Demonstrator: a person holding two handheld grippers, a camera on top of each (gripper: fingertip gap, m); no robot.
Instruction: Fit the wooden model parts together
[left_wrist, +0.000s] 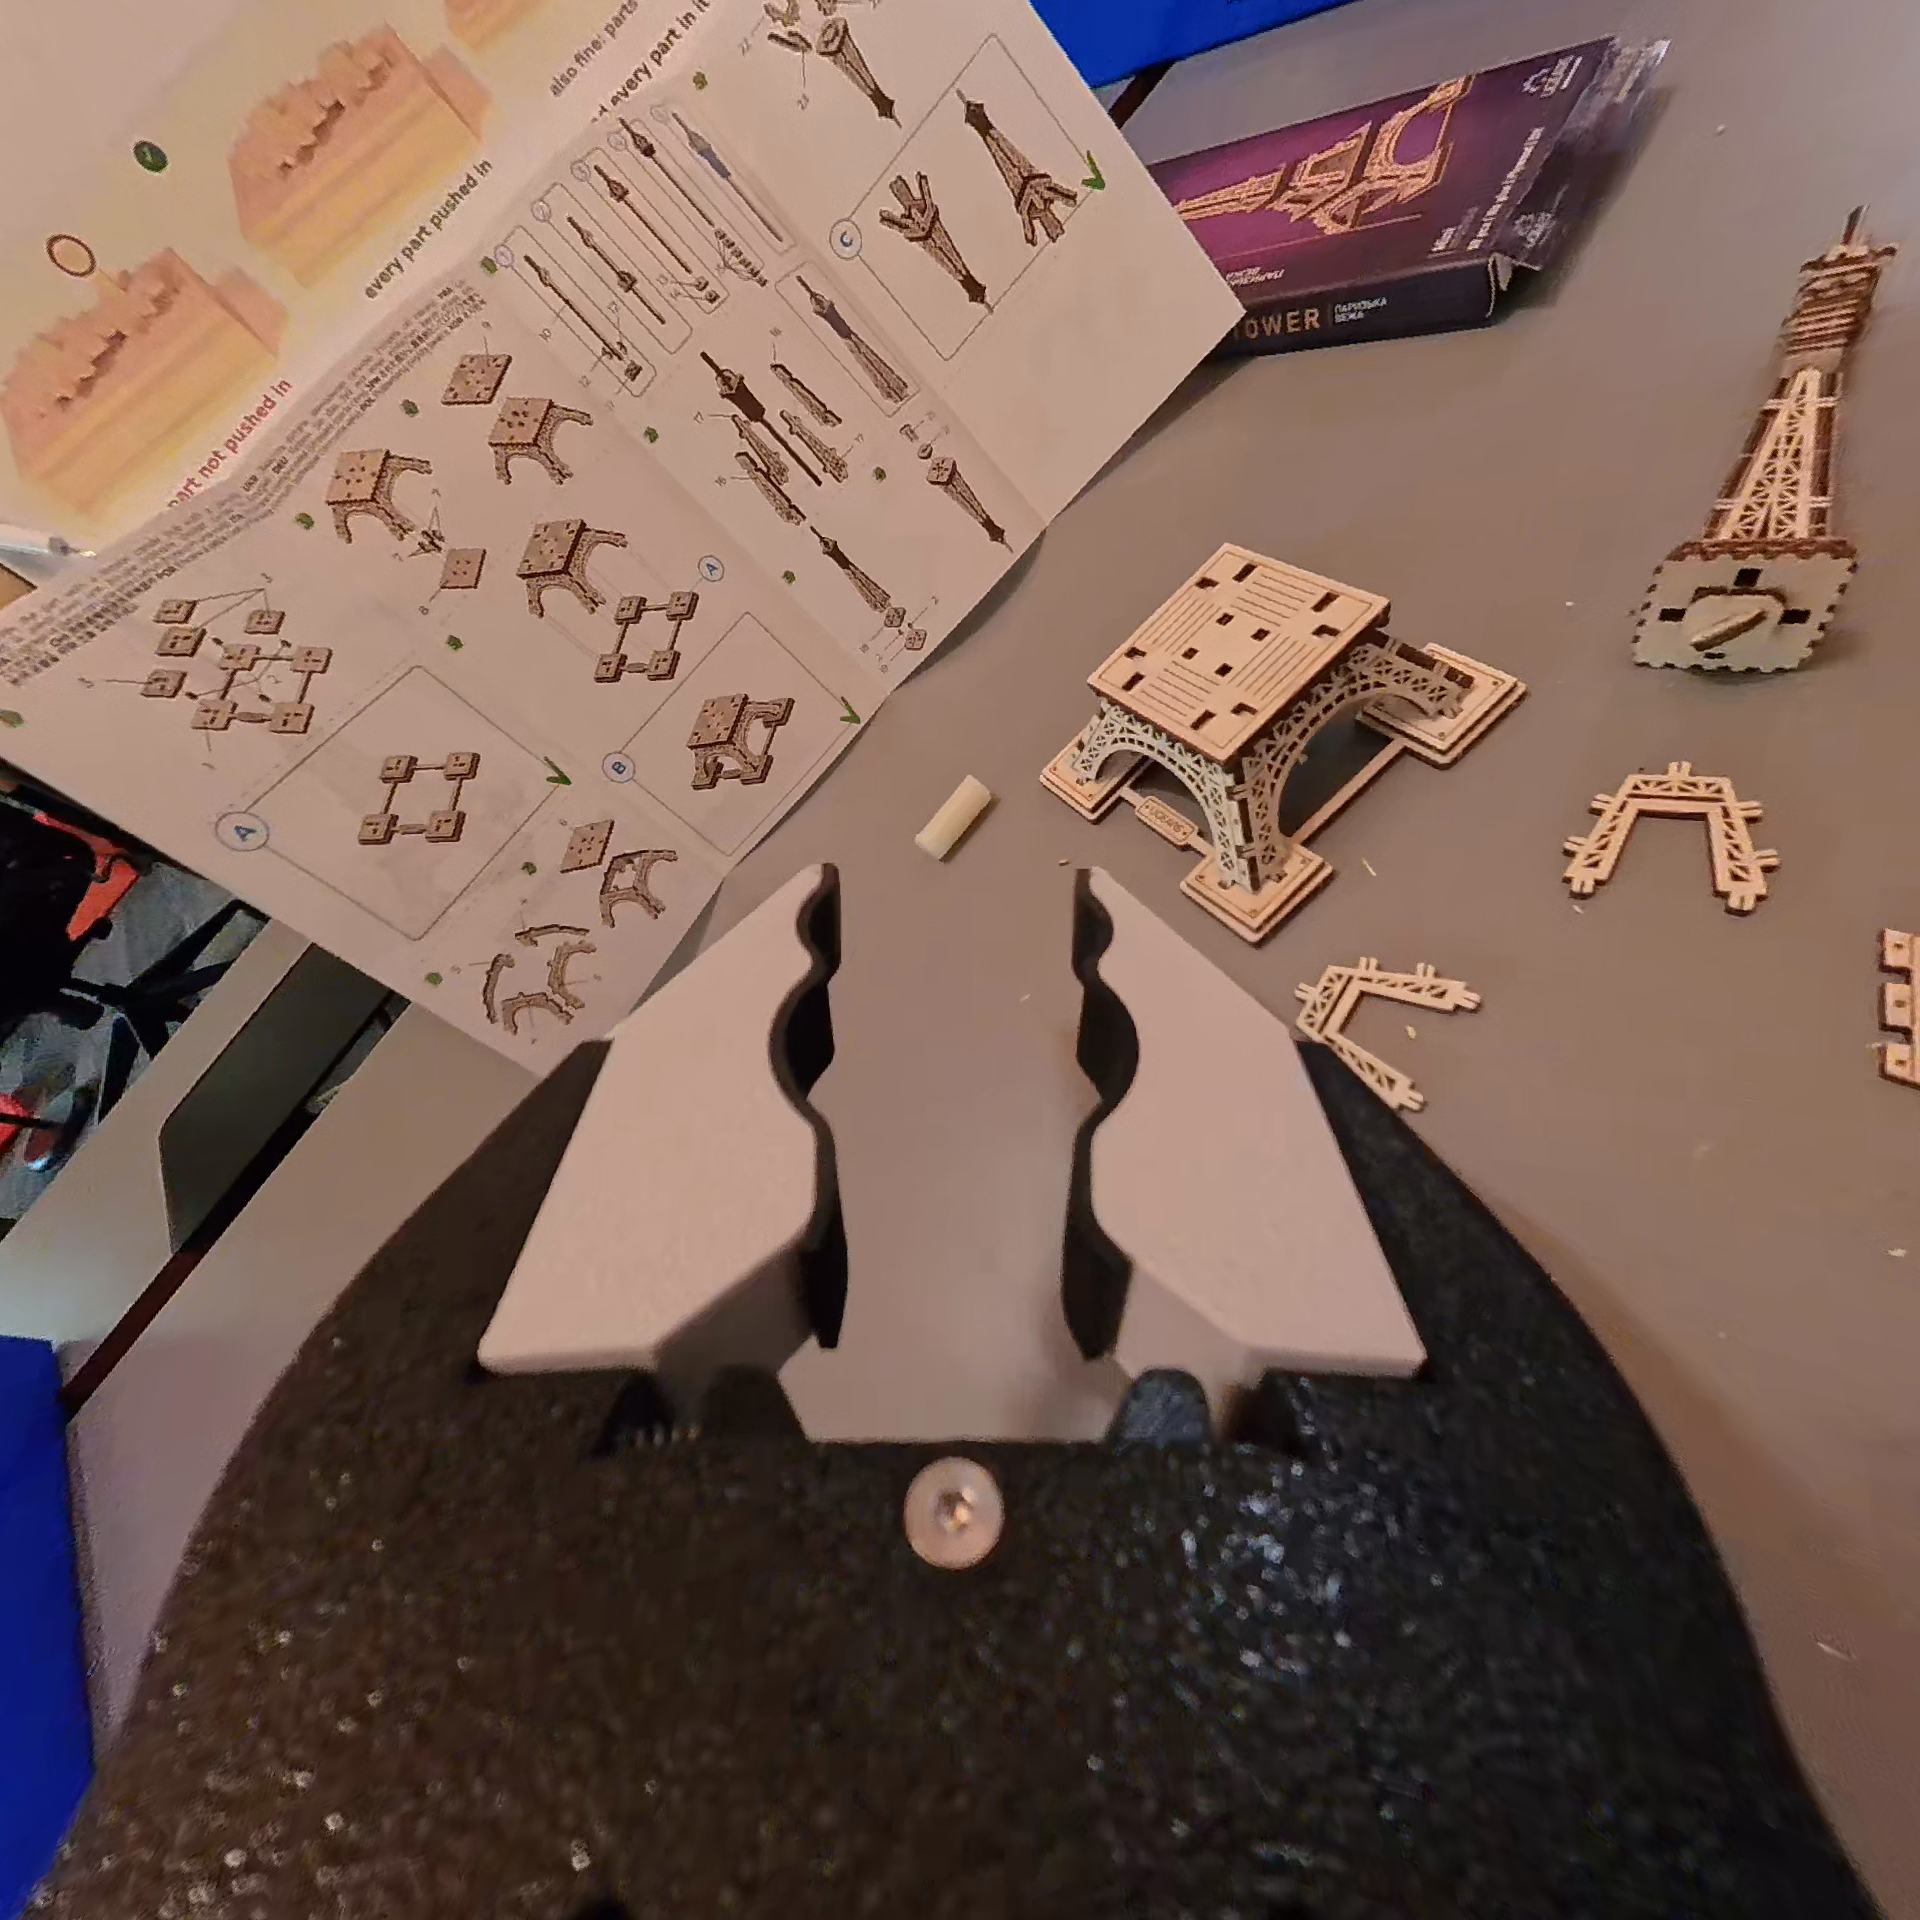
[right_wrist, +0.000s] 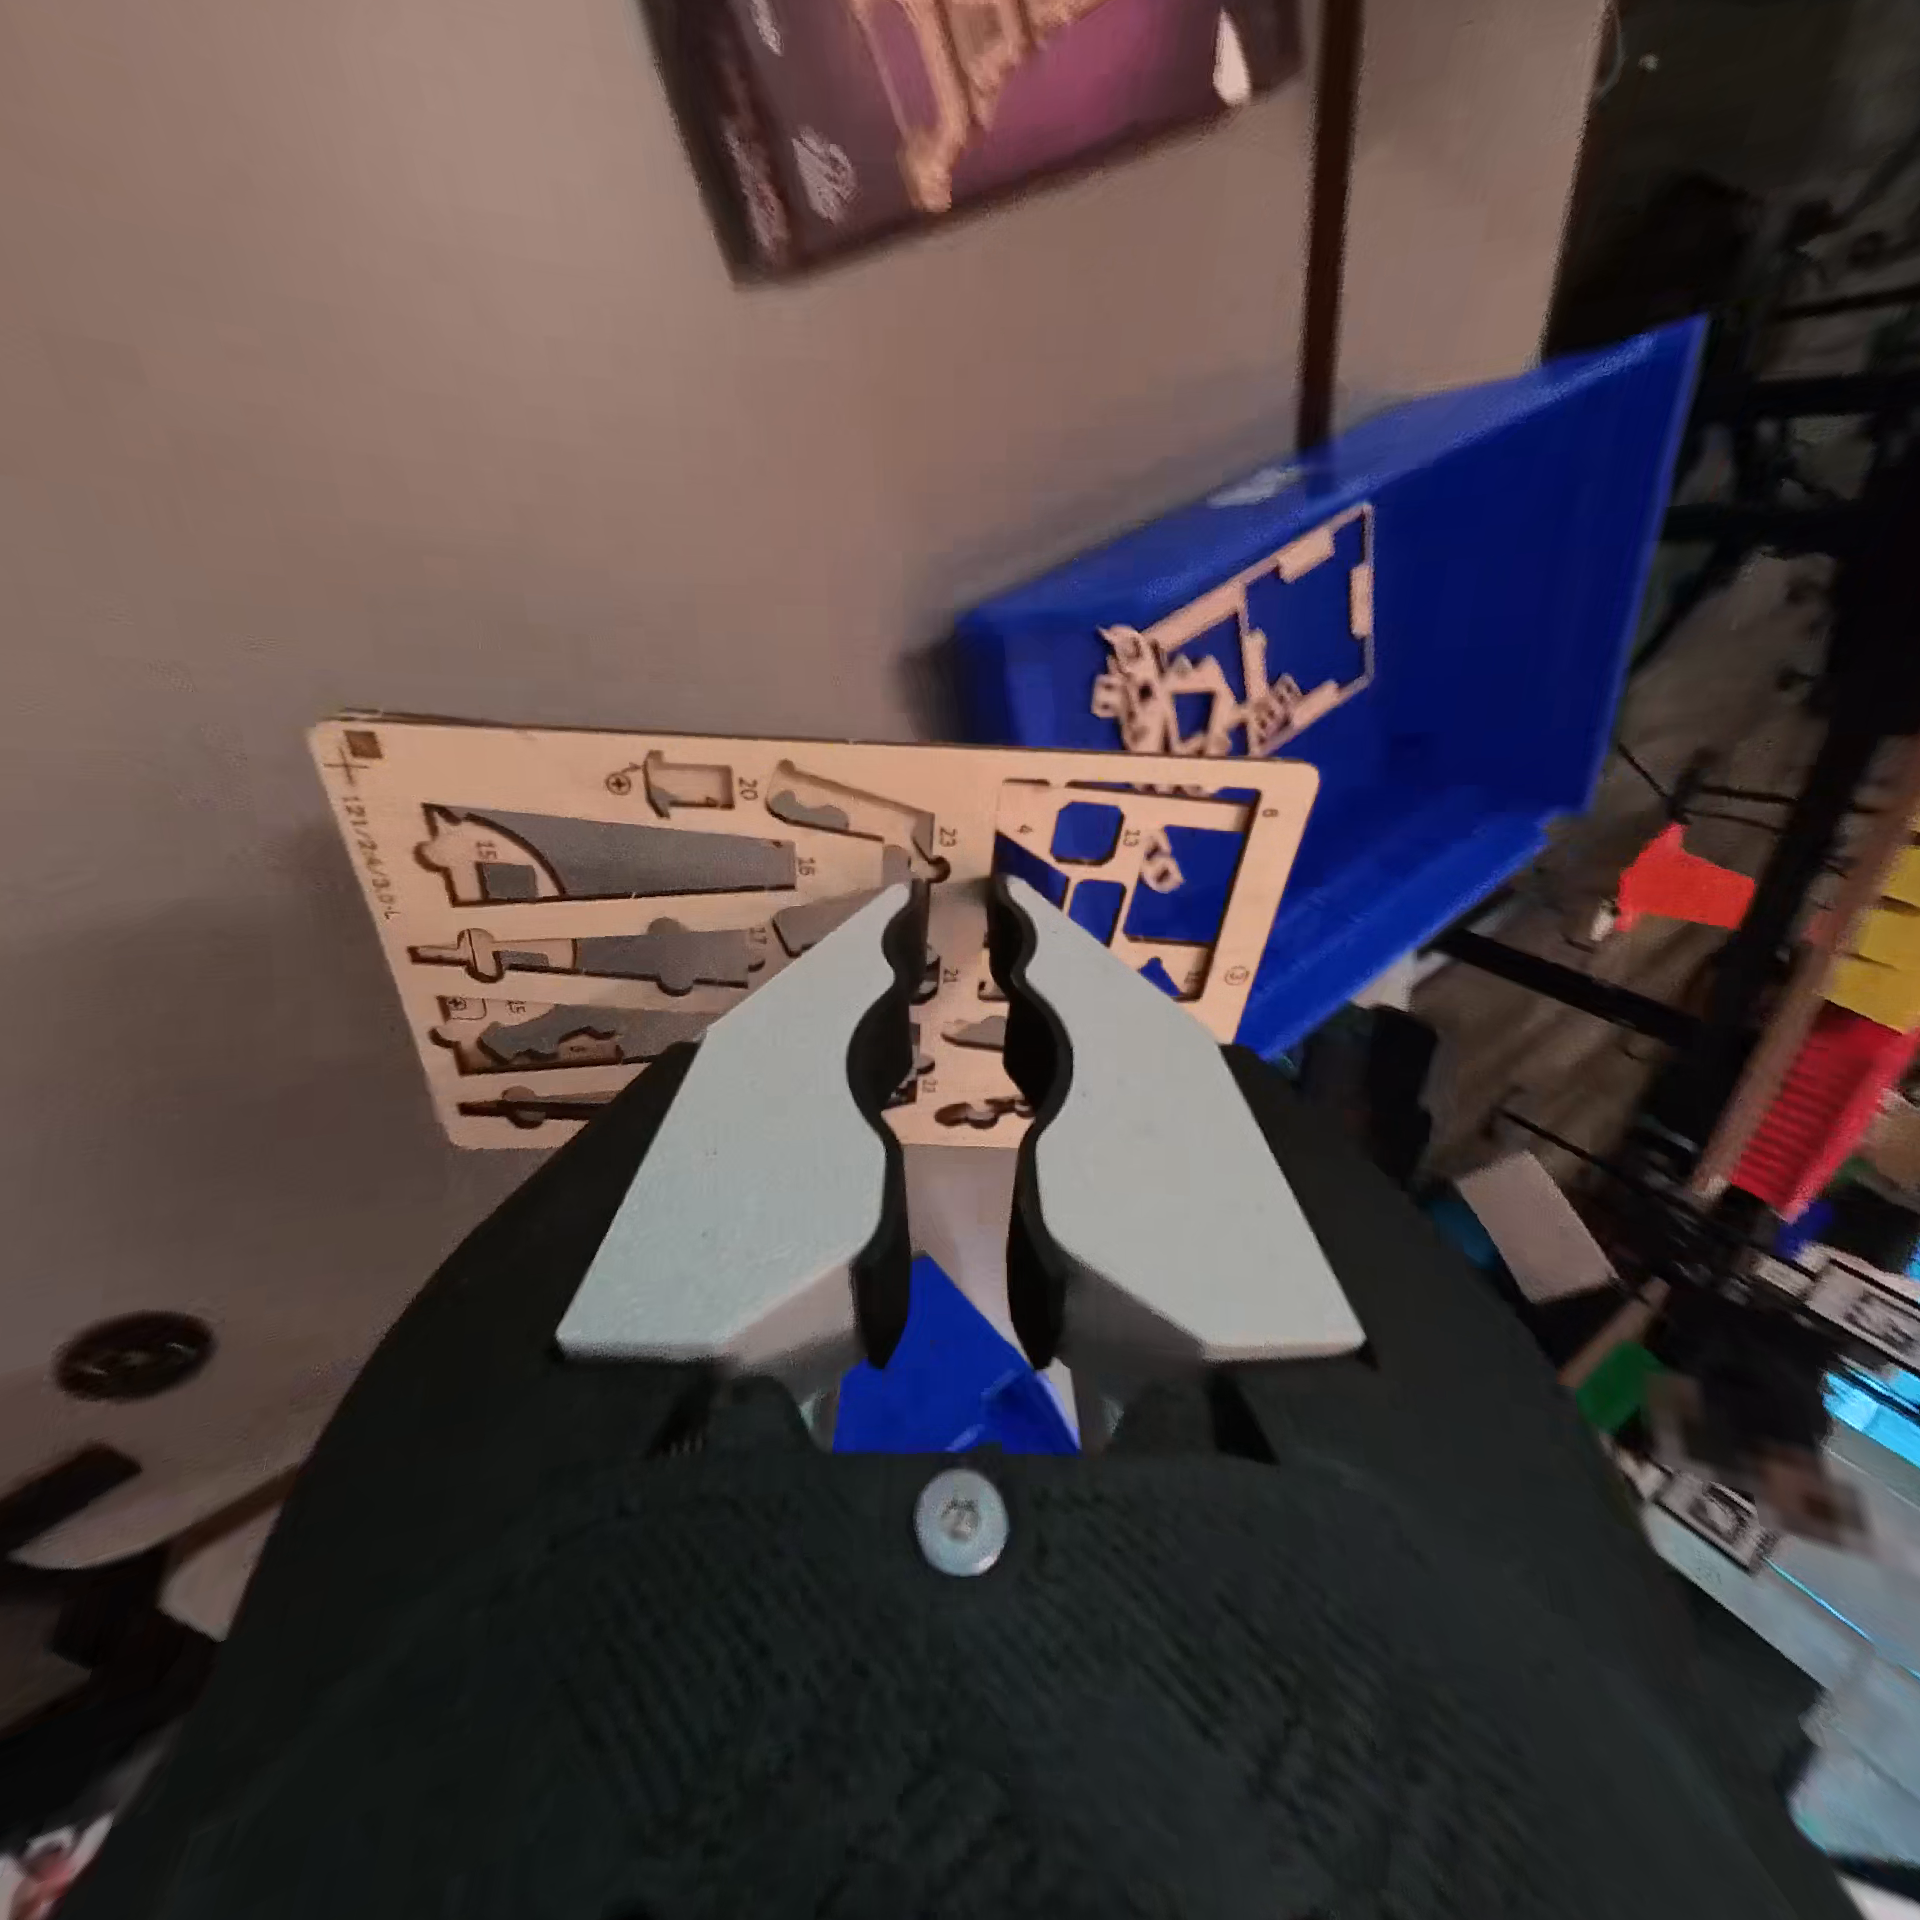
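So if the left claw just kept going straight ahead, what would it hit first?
Probably the bare grey table: the left claw is open and empty, the small white peg lying almost dead ahead. Depth is uncertain.

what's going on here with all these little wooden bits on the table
A person with a handheld gripper in each hand is building a wooden tower model. The right gripper is clamped on a laser-cut parts sheet, holding it up near a blue bin. The left gripper is open and empty above the grey table. On the table lie the finished tower base, the upper spire section on its side, two loose lattice pieces, and the instruction sheet.
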